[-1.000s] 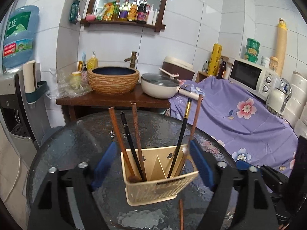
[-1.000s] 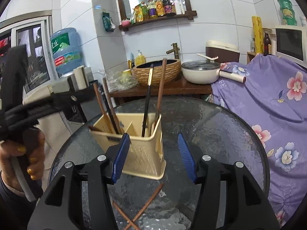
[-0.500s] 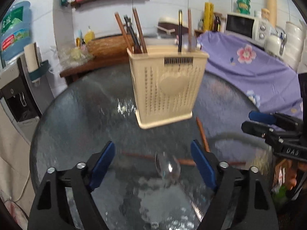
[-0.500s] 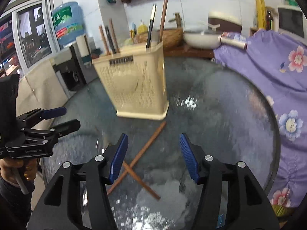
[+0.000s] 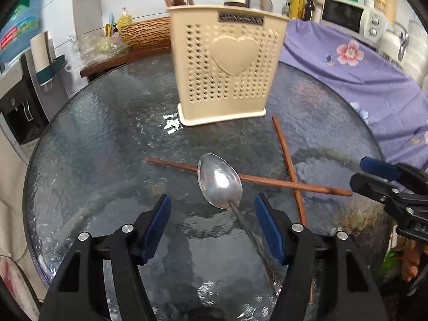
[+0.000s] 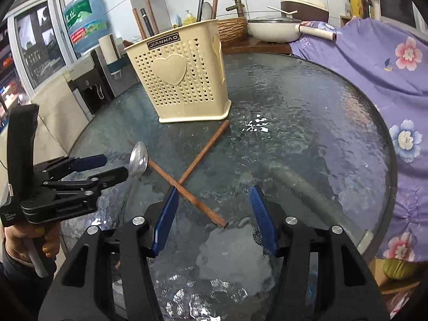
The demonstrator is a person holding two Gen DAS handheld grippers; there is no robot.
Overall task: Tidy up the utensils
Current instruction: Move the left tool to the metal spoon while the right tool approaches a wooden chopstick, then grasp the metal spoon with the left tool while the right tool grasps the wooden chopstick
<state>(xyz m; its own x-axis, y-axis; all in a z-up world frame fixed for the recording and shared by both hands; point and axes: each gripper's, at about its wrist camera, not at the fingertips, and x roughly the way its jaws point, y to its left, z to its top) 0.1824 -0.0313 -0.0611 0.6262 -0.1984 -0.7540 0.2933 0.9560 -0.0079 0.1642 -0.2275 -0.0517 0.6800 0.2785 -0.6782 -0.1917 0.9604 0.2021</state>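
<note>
A steel spoon (image 5: 219, 182) lies on the round glass table (image 5: 107, 133), its bowl resting over one of two crossed brown chopsticks (image 5: 267, 180). My left gripper (image 5: 212, 214) hovers low over the spoon's handle. Its jaws are closing with the handle between them, and the pads are clear of it. My right gripper (image 6: 214, 206) stands open over the near end of one chopstick (image 6: 203, 206), without pressing on it. Behind them stands the cream perforated utensil holder (image 6: 182, 77), with several chopsticks and a spoon upright in it. The left gripper (image 6: 107, 165) also shows at the left of the right wrist view.
A purple floral cloth (image 6: 388, 80) covers furniture along the table's right. A water dispenser (image 6: 85, 21) stands at the back left. A wooden sideboard behind carries a woven basin (image 6: 232, 28) and a white pan (image 6: 272, 30). A microwave (image 5: 347, 16) sits at the far right.
Both grippers have come down toward the table and tilted downward. The holder now sits high in both views. The left jaws have narrowed around the spoon's handle.
</note>
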